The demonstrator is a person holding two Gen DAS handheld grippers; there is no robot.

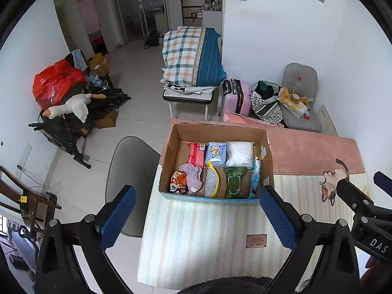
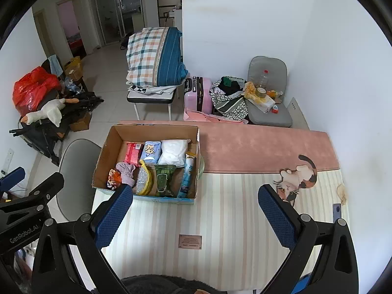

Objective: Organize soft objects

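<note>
An open cardboard box (image 1: 171, 147) (image 2: 107, 147) stands on a table with a striped and pink cloth (image 1: 208, 240) (image 2: 220, 220). Inside lie soft packs: a red pack (image 1: 197, 153), a blue tissue pack (image 1: 215, 152), a white bag (image 1: 239, 153), a green wipes pack (image 1: 235, 181), a lilac cloth (image 1: 193, 177) and a yellow-rimmed pouch (image 1: 211, 182). My left gripper (image 1: 197, 218) is open and empty, just in front of the box. My right gripper (image 2: 196, 216) is open and empty, in front and to the right of the box.
A grey chair (image 1: 129, 171) stands left of the table. Behind it are a stool with a plaid pillow (image 1: 193, 58), a pink suitcase (image 1: 236, 96), a bag and a cluttered grey chair (image 1: 299, 98). A cat picture (image 2: 297, 178) is on the cloth.
</note>
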